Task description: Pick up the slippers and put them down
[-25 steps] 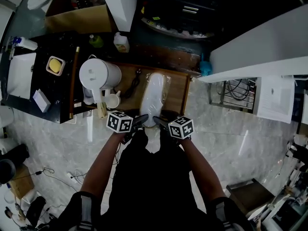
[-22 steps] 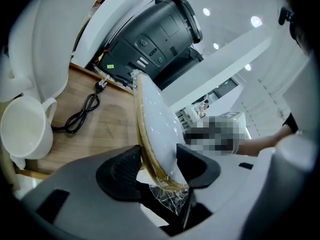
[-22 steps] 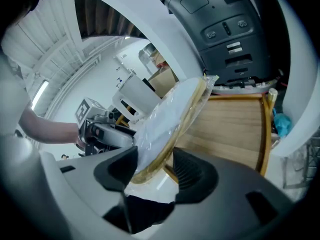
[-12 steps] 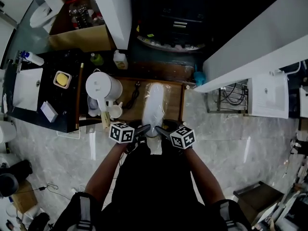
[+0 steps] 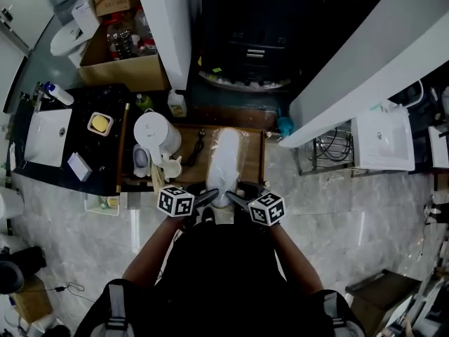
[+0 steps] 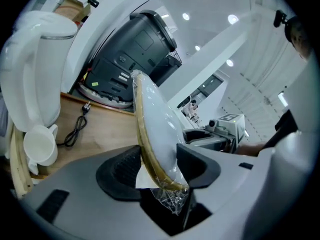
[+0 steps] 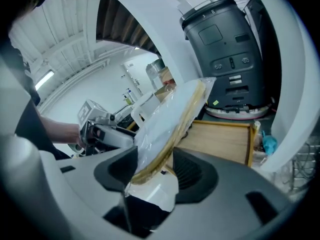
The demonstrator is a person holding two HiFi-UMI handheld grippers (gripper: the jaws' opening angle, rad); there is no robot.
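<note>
A pair of white slippers (image 5: 224, 163) with tan soles, sealed in a clear plastic bag, hangs over the wooden table (image 5: 254, 159). My left gripper (image 5: 209, 197) and right gripper (image 5: 236, 199) both hold its near end, one from each side. In the left gripper view the slippers (image 6: 156, 128) stand on edge between the jaws of the left gripper (image 6: 158, 165), whose pads press on them. The right gripper (image 7: 154, 172) is likewise shut on the slippers (image 7: 169, 120), and a white paper tag hangs below them.
A white kettle (image 5: 156, 130), a white cup (image 5: 170, 168) and a black cable (image 5: 196, 147) share the table's left side. Behind it stands a black machine (image 5: 247, 53). A black counter with a white sink (image 5: 48, 137) lies at the left, and a white slanted beam (image 5: 354, 72) at the right.
Both grippers have risen together with the slippers, which now hang higher above the wooden table. The jaws have kept their hold.
</note>
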